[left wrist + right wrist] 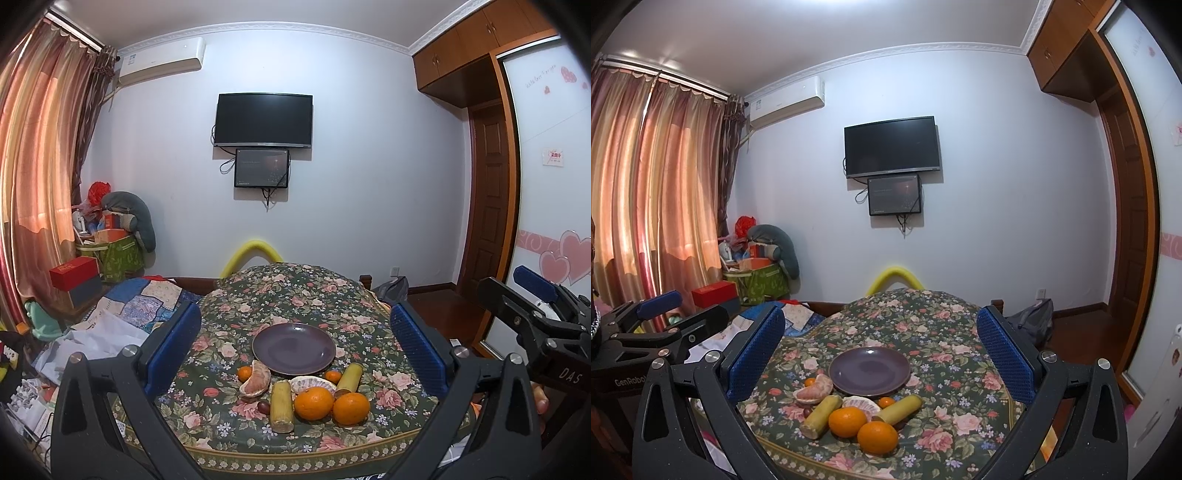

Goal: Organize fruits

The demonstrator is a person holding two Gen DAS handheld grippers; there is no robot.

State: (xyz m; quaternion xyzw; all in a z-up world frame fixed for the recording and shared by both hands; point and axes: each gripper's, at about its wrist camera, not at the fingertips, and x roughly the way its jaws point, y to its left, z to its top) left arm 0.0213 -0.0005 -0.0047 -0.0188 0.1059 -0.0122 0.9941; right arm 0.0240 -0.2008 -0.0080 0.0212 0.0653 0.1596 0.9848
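A purple plate (293,349) (870,370) sits bare on the floral-cloth table (295,288). In front of it lie two big oranges (313,403) (877,436), two sugarcane pieces (281,406) (899,408), two peeled pomelo segments (254,380) (813,392), two small tangerines (333,376) (810,382) and a dark grape (263,407). My left gripper (294,314) hovers open before the table, holding nothing. My right gripper (880,314) is likewise open and holds nothing. Each shows at the edge of the other's view.
A cluttered bed with a patchwork quilt (140,299) lies left of the table, with boxes and a green bag (118,254) behind it. A yellow foam tube (253,251) arches behind the table. A backpack (1032,321) sits on the floor and a wardrobe (546,184) stands right.
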